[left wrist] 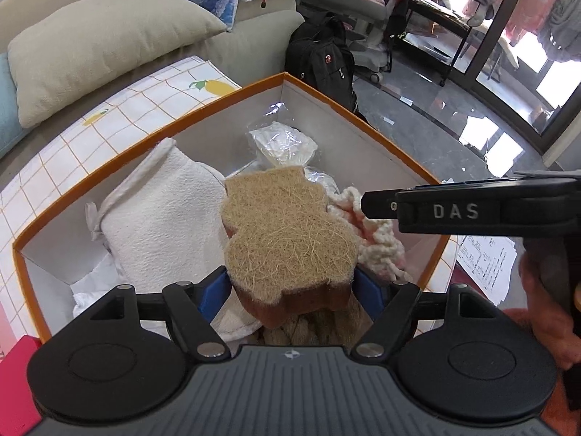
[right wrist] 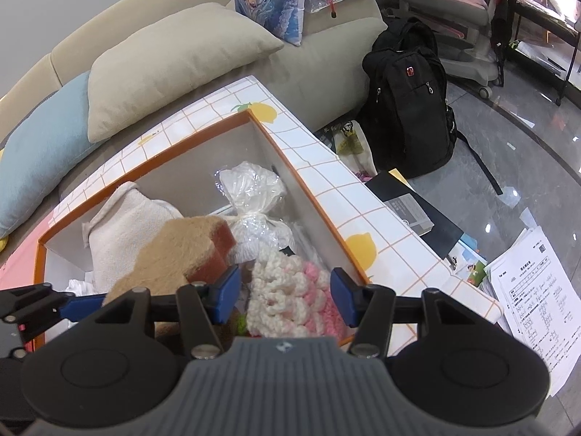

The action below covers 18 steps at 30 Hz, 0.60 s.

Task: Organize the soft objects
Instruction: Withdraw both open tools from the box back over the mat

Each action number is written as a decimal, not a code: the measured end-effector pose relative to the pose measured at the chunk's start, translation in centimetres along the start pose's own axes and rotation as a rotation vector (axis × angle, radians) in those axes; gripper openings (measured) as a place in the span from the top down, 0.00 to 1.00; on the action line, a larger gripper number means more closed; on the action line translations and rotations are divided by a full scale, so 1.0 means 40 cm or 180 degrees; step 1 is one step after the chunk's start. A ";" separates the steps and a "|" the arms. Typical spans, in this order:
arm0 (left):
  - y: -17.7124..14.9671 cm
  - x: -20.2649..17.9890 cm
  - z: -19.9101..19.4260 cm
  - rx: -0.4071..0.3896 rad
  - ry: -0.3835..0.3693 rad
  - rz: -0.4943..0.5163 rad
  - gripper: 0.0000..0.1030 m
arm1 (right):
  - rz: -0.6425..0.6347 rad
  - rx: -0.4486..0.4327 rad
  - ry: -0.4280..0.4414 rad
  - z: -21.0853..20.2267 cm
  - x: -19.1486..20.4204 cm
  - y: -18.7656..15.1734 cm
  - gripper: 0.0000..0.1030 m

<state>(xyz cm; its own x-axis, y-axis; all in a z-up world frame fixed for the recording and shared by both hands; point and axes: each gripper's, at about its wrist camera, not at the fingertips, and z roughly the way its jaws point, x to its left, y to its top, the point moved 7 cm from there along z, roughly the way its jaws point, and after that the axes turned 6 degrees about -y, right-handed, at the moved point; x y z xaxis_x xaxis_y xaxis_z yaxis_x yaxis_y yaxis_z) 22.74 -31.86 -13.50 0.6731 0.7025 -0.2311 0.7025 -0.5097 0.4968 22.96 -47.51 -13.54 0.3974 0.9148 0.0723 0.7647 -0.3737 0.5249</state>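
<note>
My left gripper (left wrist: 292, 290) is shut on a tan, bear-shaped scrub sponge (left wrist: 287, 232) with a brown underside, held over the orange-rimmed white box (left wrist: 363, 120). In the box lie a white towel mitt (left wrist: 163, 210), a clear bag of white stuff (left wrist: 283, 145) and a cream-and-pink crocheted piece (left wrist: 377, 232). In the right wrist view, my right gripper (right wrist: 285, 296) is open above the crocheted piece (right wrist: 290, 298), its jaws on either side and apart from it. The sponge (right wrist: 174, 254), mitt (right wrist: 123, 225), bag (right wrist: 254, 196) and box (right wrist: 316, 214) show there too.
The box sits on a lemon-print checked tablecloth (right wrist: 319, 167). A sofa with beige (right wrist: 174, 61) and blue (right wrist: 40, 156) cushions is behind. A black backpack (right wrist: 410, 98), a notebook (right wrist: 417, 210) and loose papers (right wrist: 537, 298) lie on the floor to the right.
</note>
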 end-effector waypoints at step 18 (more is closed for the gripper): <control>-0.005 0.056 -0.268 -0.0760 0.0442 -0.0011 0.15 | -0.0438 -0.0130 -0.0003 -0.126 0.084 -0.020 0.37</control>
<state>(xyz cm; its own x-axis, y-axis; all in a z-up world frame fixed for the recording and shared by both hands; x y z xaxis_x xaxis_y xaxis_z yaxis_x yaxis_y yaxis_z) 21.62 -24.88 -5.13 0.6212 0.7737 -0.1243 0.6191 -0.3872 0.6832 21.13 -43.35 -9.46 0.2907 0.9568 -0.0036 0.7907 -0.2381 0.5640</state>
